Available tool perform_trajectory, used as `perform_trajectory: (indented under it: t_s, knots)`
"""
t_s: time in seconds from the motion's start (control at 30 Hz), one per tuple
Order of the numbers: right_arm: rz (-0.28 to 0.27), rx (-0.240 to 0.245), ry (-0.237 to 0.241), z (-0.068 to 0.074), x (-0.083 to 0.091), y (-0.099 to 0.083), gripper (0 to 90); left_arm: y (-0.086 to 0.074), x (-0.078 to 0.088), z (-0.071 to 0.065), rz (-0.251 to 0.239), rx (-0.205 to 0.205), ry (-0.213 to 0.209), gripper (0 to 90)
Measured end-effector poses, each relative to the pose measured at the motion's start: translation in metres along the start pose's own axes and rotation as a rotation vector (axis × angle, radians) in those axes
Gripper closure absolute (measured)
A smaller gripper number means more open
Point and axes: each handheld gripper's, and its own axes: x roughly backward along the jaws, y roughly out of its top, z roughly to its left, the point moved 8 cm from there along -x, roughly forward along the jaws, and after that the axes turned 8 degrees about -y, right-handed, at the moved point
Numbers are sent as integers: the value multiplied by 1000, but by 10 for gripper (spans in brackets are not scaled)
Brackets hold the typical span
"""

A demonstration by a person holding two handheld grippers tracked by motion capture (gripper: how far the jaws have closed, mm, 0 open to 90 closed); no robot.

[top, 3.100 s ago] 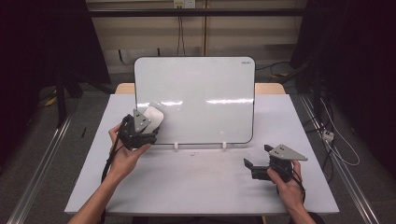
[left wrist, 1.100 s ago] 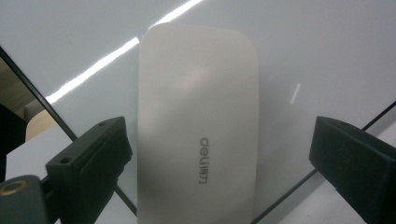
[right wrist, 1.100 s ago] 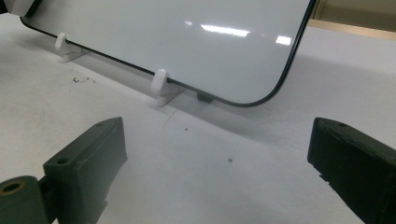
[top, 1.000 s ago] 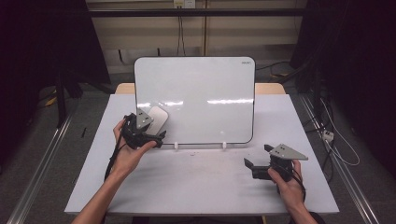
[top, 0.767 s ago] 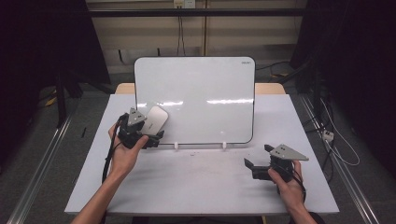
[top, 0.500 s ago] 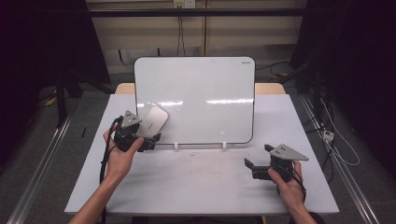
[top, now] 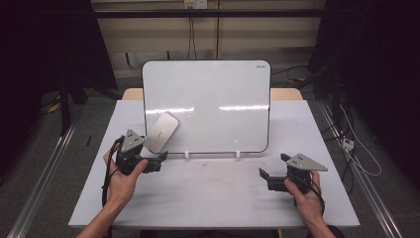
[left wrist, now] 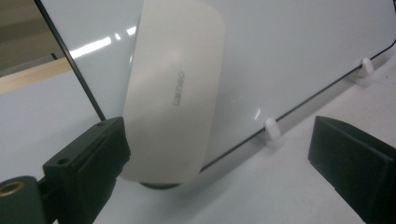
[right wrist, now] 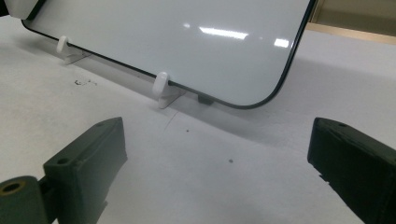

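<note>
L gripper (top: 157, 161): my jaws were wide apart, eraser (left wrist: 175, 88) between them, near one jaw
Eraser: lay on whiteboard (top: 218, 99), near bottom-left edge
R gripper (top: 274, 168): jaws apart, bare table (top: 213, 193) in front

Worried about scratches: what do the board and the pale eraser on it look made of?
Whiteboard: glossy coated panel, likely melamine or painted steel, since lamps reflect as streaks; thin dark rim. Eraser: matte cream plastic shell, judging by its soft sheen and embossed lettering.
</note>
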Motion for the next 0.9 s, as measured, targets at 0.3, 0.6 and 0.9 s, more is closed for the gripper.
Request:
perform_trajectory:
  t_s: [0.3,0.6,0.9]
  knots:
    - [2,-1,2,1,0,0,45,-17,6,-6,3,10,0,51]
    - [3,-1,0,1,-1,-1,46,-41,13,-12,26,40,1,50]
    - [8,0,0,1,-1,-2,46,-52,22,-8,-8,49,27,50]
